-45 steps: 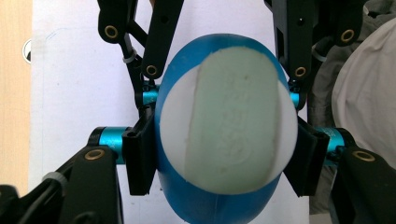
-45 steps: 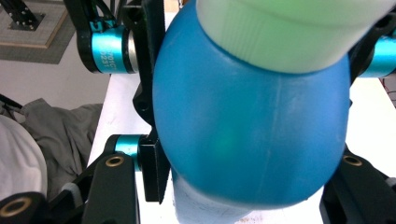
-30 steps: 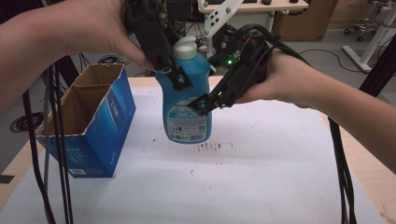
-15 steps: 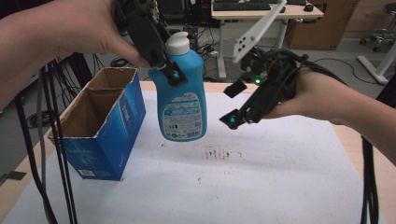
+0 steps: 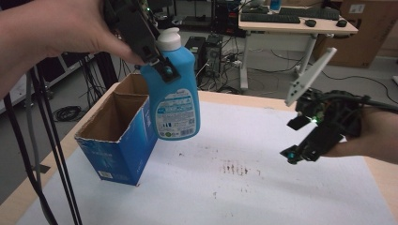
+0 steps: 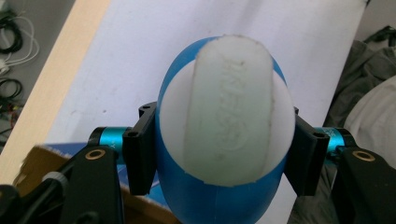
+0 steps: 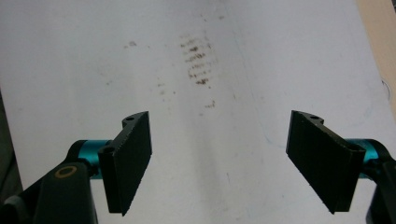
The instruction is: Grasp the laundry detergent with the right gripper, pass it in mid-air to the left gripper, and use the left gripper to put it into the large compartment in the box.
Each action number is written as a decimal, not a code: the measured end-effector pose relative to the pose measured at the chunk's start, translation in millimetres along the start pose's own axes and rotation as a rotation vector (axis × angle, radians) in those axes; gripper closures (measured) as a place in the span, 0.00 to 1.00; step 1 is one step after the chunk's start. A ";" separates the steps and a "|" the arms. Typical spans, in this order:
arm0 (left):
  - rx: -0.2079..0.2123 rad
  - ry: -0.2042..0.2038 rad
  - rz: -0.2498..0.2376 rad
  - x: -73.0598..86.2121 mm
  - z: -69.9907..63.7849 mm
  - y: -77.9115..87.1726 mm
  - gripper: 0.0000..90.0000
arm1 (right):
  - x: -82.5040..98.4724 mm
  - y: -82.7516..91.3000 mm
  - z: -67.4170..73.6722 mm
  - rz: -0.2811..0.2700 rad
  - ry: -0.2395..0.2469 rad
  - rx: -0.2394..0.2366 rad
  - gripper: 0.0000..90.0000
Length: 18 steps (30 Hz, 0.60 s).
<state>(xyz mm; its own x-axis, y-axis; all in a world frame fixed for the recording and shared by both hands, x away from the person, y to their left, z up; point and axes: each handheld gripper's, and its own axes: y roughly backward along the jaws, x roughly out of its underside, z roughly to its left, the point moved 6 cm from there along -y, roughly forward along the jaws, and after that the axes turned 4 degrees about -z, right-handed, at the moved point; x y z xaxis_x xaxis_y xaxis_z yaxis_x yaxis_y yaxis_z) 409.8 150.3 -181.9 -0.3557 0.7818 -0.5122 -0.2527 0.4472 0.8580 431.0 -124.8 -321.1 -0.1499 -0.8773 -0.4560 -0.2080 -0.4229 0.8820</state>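
Observation:
A blue bottle (image 5: 176, 93) with a white cap (image 5: 169, 38) hangs upright in the air, beside the open blue cardboard box (image 5: 119, 136). My left gripper (image 5: 152, 54) is shut on its shoulder just under the cap. In the left gripper view the white cap (image 6: 229, 112) fills the middle, with my left gripper (image 6: 219, 154) clamped on the blue bottle (image 6: 205, 200) from both sides. My right gripper (image 5: 300, 150) is held low over the white sheet at the right. My right gripper (image 7: 219, 163) stands open with nothing between its jaws.
A white sheet (image 5: 225, 192) with brown stains (image 5: 234, 168) covers the wooden table (image 5: 42, 185). The box stands at the sheet's left edge, with two open compartments. Black cables (image 5: 42, 140) hang at the left. A desk (image 5: 291, 21) and computer gear stand behind the table.
The right gripper let go of the bottle, opened, and drew back to the right and down. The left gripper lifted the bottle higher and carried it left toward the box.

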 end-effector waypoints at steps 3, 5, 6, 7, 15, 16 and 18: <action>-0.028 0.046 -0.016 8.0 5.8 12.3 0.42 | 9.8 3.5 -5.0 0.012 -0.020 0.019 0.24; -0.052 0.081 -0.028 14.3 10.7 22.6 0.42 | 16.4 5.8 -8.9 0.023 -0.037 0.033 0.24; -0.062 0.096 -0.032 16.4 12.3 25.8 0.42 | 20.2 7.4 -11.4 0.024 -0.047 0.040 0.24; -0.075 0.113 -0.035 19.2 14.4 30.3 0.42 | 22.2 8.6 -12.8 0.021 -0.055 0.042 0.24; -0.179 0.233 -0.045 42.5 30.5 57.5 0.42 | 42.0 18.9 -34.6 -0.008 -0.142 0.091 0.24; -0.191 0.248 -0.047 45.8 32.6 59.6 0.42 | 44.3 19.6 -36.0 -0.005 -0.153 0.097 0.24; -0.219 0.284 -0.045 52.0 36.5 63.1 0.42 | 48.0 19.9 -38.6 0.003 -0.160 0.104 0.24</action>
<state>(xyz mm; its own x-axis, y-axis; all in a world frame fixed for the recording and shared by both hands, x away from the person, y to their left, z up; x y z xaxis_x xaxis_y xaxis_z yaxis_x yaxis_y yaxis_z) 408.1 235.0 -153.0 -0.5680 0.5980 -0.5655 -0.4491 0.3506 0.8218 457.0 -184.1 -320.9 -0.3002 -0.8277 -0.4741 -0.3054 -0.3874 0.8698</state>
